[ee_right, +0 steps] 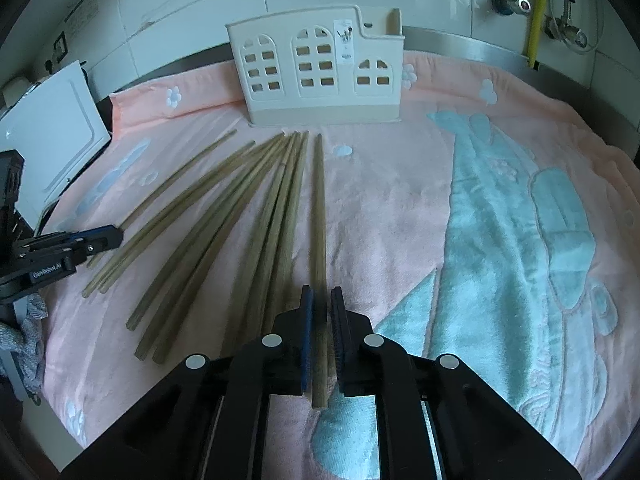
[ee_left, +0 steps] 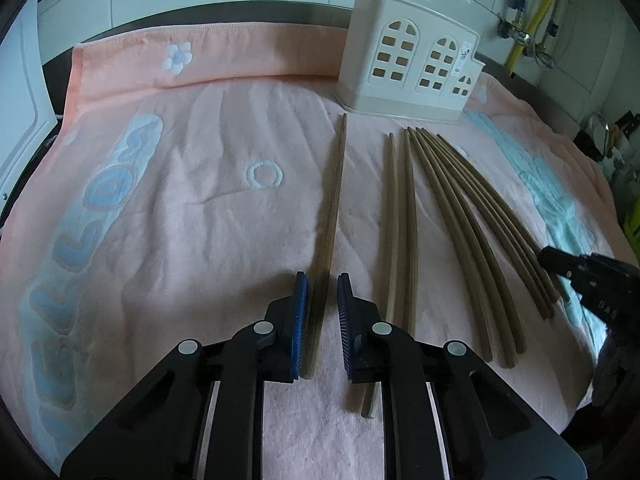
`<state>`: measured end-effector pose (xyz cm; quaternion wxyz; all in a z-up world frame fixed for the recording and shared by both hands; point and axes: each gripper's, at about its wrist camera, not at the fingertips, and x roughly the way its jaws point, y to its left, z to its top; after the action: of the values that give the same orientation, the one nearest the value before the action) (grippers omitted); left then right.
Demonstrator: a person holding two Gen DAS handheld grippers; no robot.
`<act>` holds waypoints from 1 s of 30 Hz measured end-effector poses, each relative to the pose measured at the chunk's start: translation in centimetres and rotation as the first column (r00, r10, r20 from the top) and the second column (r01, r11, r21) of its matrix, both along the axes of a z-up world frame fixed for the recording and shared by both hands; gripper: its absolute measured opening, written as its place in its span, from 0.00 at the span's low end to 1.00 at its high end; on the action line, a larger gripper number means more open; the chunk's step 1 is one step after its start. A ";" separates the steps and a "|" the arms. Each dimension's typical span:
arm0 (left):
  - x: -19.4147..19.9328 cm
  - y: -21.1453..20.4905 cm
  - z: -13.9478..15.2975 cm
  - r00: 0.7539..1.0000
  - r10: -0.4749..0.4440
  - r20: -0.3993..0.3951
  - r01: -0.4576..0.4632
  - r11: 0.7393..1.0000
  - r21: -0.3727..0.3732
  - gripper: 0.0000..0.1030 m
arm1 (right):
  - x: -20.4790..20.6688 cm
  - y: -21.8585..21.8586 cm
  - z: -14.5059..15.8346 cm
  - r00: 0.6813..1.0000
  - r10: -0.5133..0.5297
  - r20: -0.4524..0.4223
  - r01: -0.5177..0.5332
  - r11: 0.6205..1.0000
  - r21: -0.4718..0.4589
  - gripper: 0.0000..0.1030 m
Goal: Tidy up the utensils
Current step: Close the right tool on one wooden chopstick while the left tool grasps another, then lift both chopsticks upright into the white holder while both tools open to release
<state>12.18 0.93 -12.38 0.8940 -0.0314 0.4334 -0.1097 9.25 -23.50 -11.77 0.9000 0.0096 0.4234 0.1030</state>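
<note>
Several long wooden chopsticks lie fanned on a pink towel (ee_left: 208, 208) in front of a cream house-shaped utensil holder (ee_left: 408, 64) (ee_right: 320, 80). In the left wrist view my left gripper (ee_left: 322, 280) straddles the near end of the leftmost chopstick (ee_left: 336, 184); its blue pads stand narrowly apart, with a slim gap on the right side. Two more chopsticks (ee_left: 400, 220) lie just to the right, then a bundle (ee_left: 480, 220). My right gripper (ee_right: 320, 292) (ee_left: 560, 264) is shut on the near end of the rightmost chopstick (ee_right: 319, 200). The left gripper (ee_right: 108, 236) shows at the fan's left edge.
The towel (ee_right: 400, 200) carries a light blue whale figure on the right. A white board (ee_right: 52, 132) leans at the towel's left edge. A tiled wall with a yellow pipe (ee_right: 538, 8) and metal valves rises behind the holder.
</note>
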 end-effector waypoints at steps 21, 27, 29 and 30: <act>-1.5 -0.5 9.7 0.973 -0.030 0.227 0.044 0.998 -0.054 0.05 | -0.3 -0.8 12.6 0.949 0.036 0.313 -0.042 0.999 0.013 0.06; 0.0 -0.8 13.0 0.961 -0.050 0.271 0.072 0.995 -0.073 0.05 | 2.7 -1.1 17.6 0.934 0.087 0.347 -0.081 0.996 -0.030 0.06; 0.6 -1.4 14.4 0.956 -0.063 0.286 0.085 0.994 -0.065 0.05 | 3.8 -1.5 19.0 0.931 0.090 0.354 -0.080 0.996 -0.043 0.06; 0.8 -1.6 15.0 0.954 -0.070 0.291 0.092 0.994 -0.061 0.05 | 4.6 -2.0 20.0 0.930 0.089 0.357 -0.078 0.996 -0.044 0.06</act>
<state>12.99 -0.64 2.59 0.9406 -0.0304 0.2948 -0.1657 13.84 -25.47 8.22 0.9569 -0.0402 0.2539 0.1352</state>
